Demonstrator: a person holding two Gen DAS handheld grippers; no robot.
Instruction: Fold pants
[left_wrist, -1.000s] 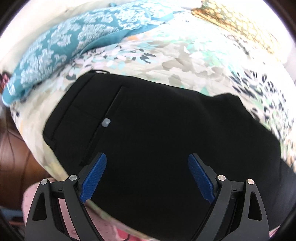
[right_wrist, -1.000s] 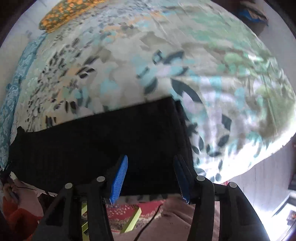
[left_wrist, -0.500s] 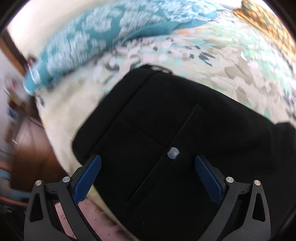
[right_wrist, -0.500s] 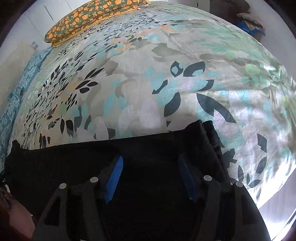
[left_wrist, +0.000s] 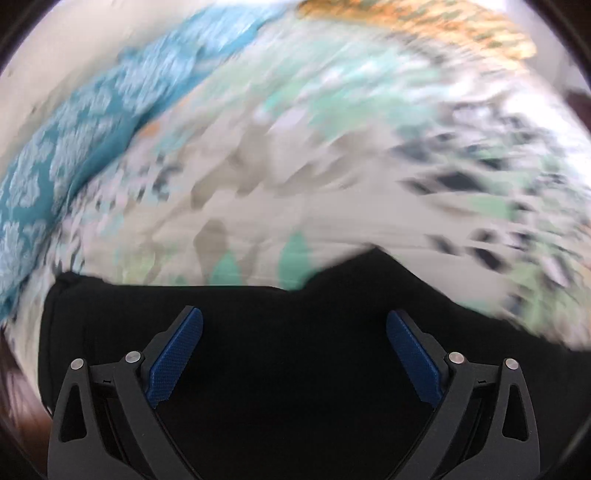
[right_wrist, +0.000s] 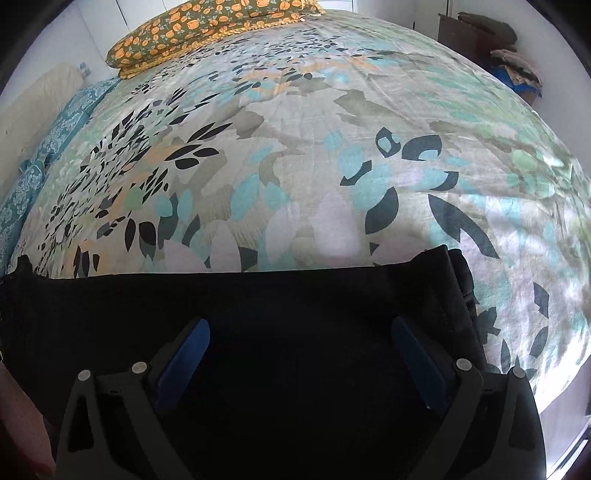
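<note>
Both tongs (left_wrist: 294, 325) (right_wrist: 301, 334) tilt steeply down over the black pants (right_wrist: 258, 302), jaws opening.

A floral bedspread (right_wrist: 295, 155) fills the right wrist view. An orange pillow (right_wrist: 207, 29) lies at 11 o'clock, a teal cushion (right_wrist: 48, 147) at 9, white walls (right_wrist: 55, 40) behind, a dark cabinet (right_wrist: 469, 37) at 1.

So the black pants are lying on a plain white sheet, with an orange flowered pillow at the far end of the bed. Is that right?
Not quite: the bedspread is not plain white. The right wrist view shows it printed with teal, grey and black leaves. The rest holds: the black pants lie on it, and the orange flowered pillow sits at the far end.
</note>
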